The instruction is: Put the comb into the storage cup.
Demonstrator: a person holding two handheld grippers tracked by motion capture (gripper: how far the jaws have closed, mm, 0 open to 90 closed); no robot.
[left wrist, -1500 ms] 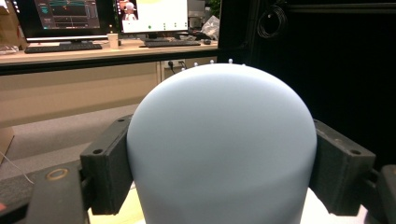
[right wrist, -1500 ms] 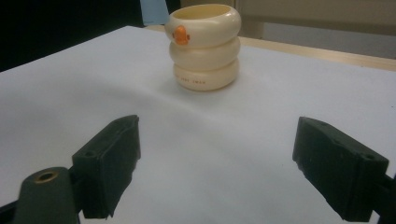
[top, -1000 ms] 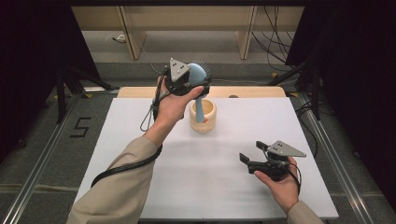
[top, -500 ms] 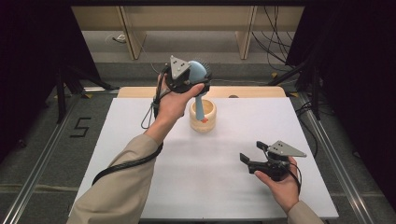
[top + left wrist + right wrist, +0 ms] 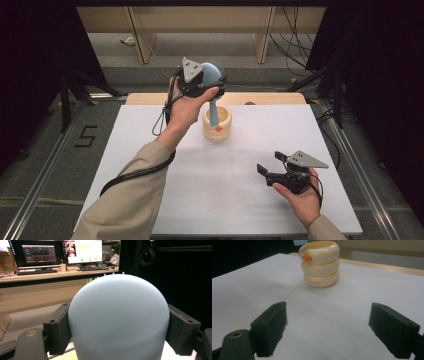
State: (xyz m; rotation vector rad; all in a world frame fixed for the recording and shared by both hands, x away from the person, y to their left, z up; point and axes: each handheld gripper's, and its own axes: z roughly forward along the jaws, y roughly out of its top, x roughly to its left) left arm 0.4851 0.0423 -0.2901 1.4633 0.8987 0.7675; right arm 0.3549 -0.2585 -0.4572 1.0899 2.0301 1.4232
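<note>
In the high view the left gripper (image 5: 206, 82) is raised above the back of the white surface (image 5: 150, 150), its fingers clamped on the round head of a light-blue hairbrush (image 5: 212, 75) whose handle hangs down into the cream ringed holder (image 5: 217, 124) standing near the surface's far edge. The step in hand looks like seating the brush in that holder; doing it well would mean keeping the handle upright over the opening and lowering straight, so the light holder is not tipped or nudged. The right gripper (image 5: 270, 162) rests low at the near right, well apart from the holder, its fingers spread with nothing between them. In the left gripper view the hairbrush's smooth blue back (image 5: 117, 320) sits squeezed between both black fingers (image 5: 58, 330), with a desk of monitors (image 5: 40, 253) far behind. In the right gripper view the released fingers (image 5: 273, 323) frame bare surface, and the holder (image 5: 320, 265), with its orange mark, stands beyond them. Nothing lies between the brush and the holder; a wooden strip (image 5: 150, 98) lines the far edge.
</note>
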